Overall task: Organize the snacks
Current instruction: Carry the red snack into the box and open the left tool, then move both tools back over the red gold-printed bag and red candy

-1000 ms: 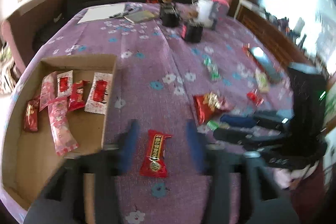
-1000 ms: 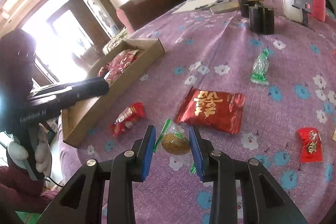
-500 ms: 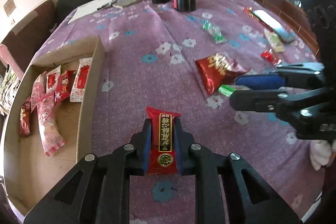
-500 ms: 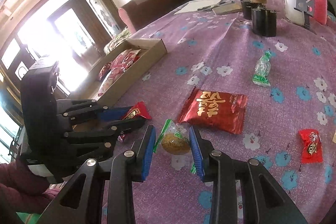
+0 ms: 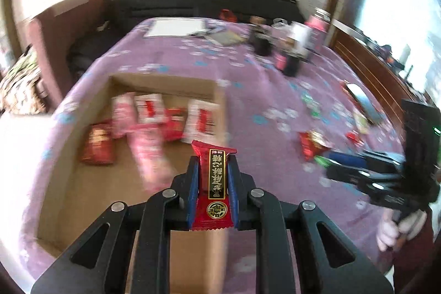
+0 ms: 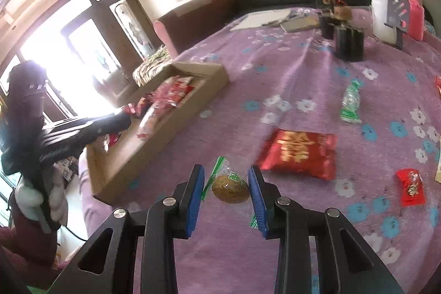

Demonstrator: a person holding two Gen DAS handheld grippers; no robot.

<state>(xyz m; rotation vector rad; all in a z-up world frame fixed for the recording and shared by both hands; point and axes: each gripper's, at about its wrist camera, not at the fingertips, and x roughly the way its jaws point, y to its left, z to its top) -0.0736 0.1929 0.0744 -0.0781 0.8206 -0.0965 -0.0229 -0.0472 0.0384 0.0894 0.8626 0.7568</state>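
The left gripper (image 5: pixel 212 178), clamped on the red snack bar (image 5: pixel 213 183) with its long axis along the fingers, hangs above the cardboard box (image 5: pixel 66 156) beneath, right gripper (image 6: pixel 226 183) gripping a green-wrapped snack (image 6: pixel 230 183).

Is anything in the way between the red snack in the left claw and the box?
Nothing visible blocks it. The left gripper is shut on the red snack, held above the box. The packets already inside lie toward the far end, and bare cardboard shows just ahead of the snack.
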